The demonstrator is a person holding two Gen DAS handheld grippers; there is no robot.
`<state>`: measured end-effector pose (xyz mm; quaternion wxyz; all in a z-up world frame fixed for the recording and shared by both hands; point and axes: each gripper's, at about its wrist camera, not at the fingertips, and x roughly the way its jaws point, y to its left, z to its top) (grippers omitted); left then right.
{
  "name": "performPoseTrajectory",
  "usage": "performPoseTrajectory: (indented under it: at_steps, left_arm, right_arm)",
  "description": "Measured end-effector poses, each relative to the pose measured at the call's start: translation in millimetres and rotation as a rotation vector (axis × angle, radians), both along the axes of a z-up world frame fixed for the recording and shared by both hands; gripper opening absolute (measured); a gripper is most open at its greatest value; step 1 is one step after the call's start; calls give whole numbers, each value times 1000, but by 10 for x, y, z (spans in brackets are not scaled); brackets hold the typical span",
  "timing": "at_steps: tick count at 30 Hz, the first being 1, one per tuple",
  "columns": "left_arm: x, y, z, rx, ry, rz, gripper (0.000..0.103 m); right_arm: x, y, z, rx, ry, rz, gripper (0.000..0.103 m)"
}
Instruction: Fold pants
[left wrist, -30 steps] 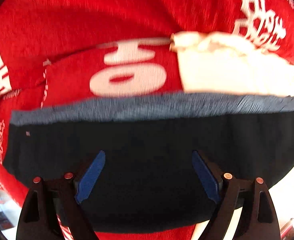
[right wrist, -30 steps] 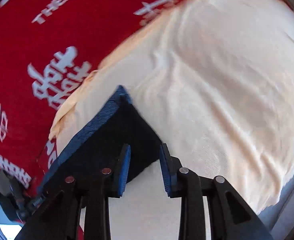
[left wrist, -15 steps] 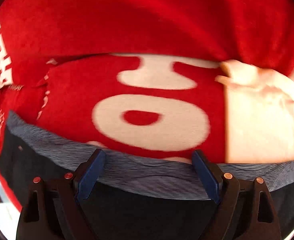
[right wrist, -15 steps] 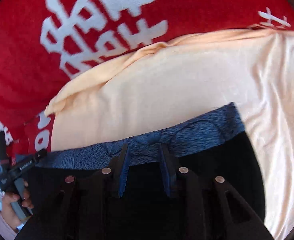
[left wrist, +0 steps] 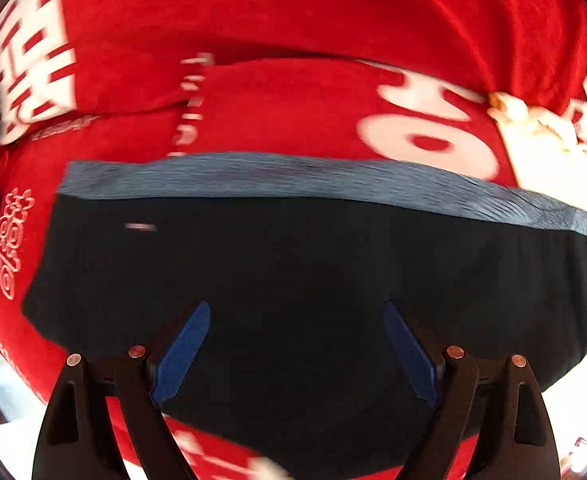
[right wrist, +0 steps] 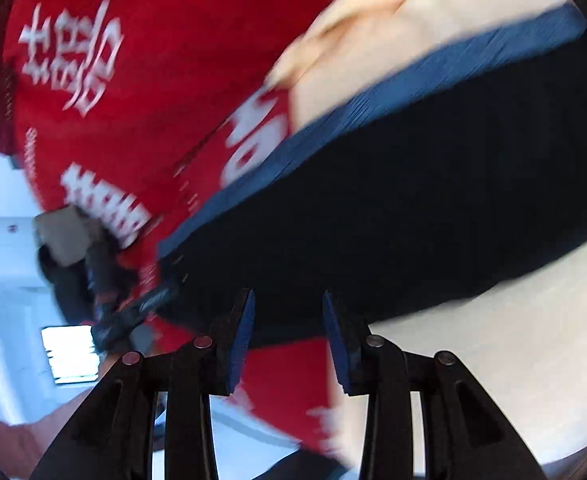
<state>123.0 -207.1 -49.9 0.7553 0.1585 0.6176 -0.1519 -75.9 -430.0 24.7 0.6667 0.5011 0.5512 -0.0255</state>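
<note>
A cream garment (left wrist: 545,148) lies beside the black pants (left wrist: 313,280) on a red printed cloth (left wrist: 293,20). Left tool (left wrist: 297,344) gapes wide above the pants; right tool (right wrist: 287,328) is parted at their edge, empty.

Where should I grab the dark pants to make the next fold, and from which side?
Probably the blue-grey waistband, near one end. It is the thicker, straight edge of the dark pants, which lie flat on the red cloth. Come in low from the outer side, sliding one finger under the edge. The left gripper already stands open.
</note>
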Motion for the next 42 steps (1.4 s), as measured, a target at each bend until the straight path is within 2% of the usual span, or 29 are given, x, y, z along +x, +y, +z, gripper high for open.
performPoseTrajectory:
  at_steps: [2, 5, 7, 9, 12, 14, 15, 16, 17, 20, 22, 23, 26, 28, 29, 30, 34, 35, 36, 38, 41, 42]
  left_arm:
    - [143, 289, 43, 12, -23, 1, 89]
    - [391, 708, 17, 65, -24, 37, 89]
    - [470, 945, 30, 19, -11, 61, 89]
    - [377, 941, 66, -36, 1, 8, 89]
    - [166, 715, -26, -53, 4, -105, 89]
    - [146, 620, -183, -56, 33, -129, 89]
    - [91, 547, -285, -60, 69, -132, 89]
    - [46, 521, -351, -56, 67, -123, 95]
    - [29, 536, -350, -77, 33, -107, 97]
    - [49, 589, -364, -111, 57, -92, 97]
    - [49, 592, -347, -105, 71, -107, 97]
    - [37, 578, -332, -94, 77, -124, 97]
    - [-8, 587, -287, -67, 56, -183, 97]
    - [-93, 626, -333, -64, 32, -207, 99]
    - [-99, 667, -346, -77, 23, -189, 100]
    - [-77, 697, -369, -80, 31, -172, 102]
    - [-73, 703, -365, -81, 34, -163, 102]
    - [-71, 700, -370, -82, 32, -164, 102]
    - [-56, 701, -376, -86, 36, -163, 102]
    - [-57, 709, -374, -86, 42, -157, 102]
    - [-58, 705, -382, -86, 42, -152, 102]
    - [-60, 711, -385, -90, 41, -152, 102]
  right_arm:
    - [127, 489, -184, 92, 2, 23, 40]
    - [276, 1093, -477, 164, 30, 29, 40]
    - [267, 1327, -622, 176, 60, -8, 40]
    - [229, 1427, -715, 167, 83, -50, 40]
    - [90, 1412, -823, 160, 125, -133, 39]
    - [-42, 1267, -843, 168, 116, -178, 33]
    - [-65, 1240, -856, 172, 110, -204, 32]
    - [-64, 1203, -857, 177, 97, -225, 32]
    - [-72, 1181, -858, 177, 83, -244, 32]
    - [-21, 1120, -913, 195, 51, -301, 32]
    - [4, 1095, -978, 235, 53, -348, 24]
    - [29, 1094, -970, 236, 67, -355, 8]
    - [-14, 1096, -754, 212, 23, -348, 6]
    - [-100, 1113, -780, 140, 88, -307, 5]
    - [-177, 1106, -856, 140, 123, -312, 3]
    - [-270, 1088, -915, 211, 98, -372, 3]
    - [-190, 1103, -682, 230, 30, -303, 7]
    - [-131, 1117, -629, 244, 6, -290, 15]
    - [-69, 1137, -602, 249, -9, -278, 33]
    - [72, 1180, -632, 257, -6, -254, 51]
    - [221, 1230, -814, 277, 28, -256, 51]
    - [230, 1227, -863, 282, 30, -274, 48]
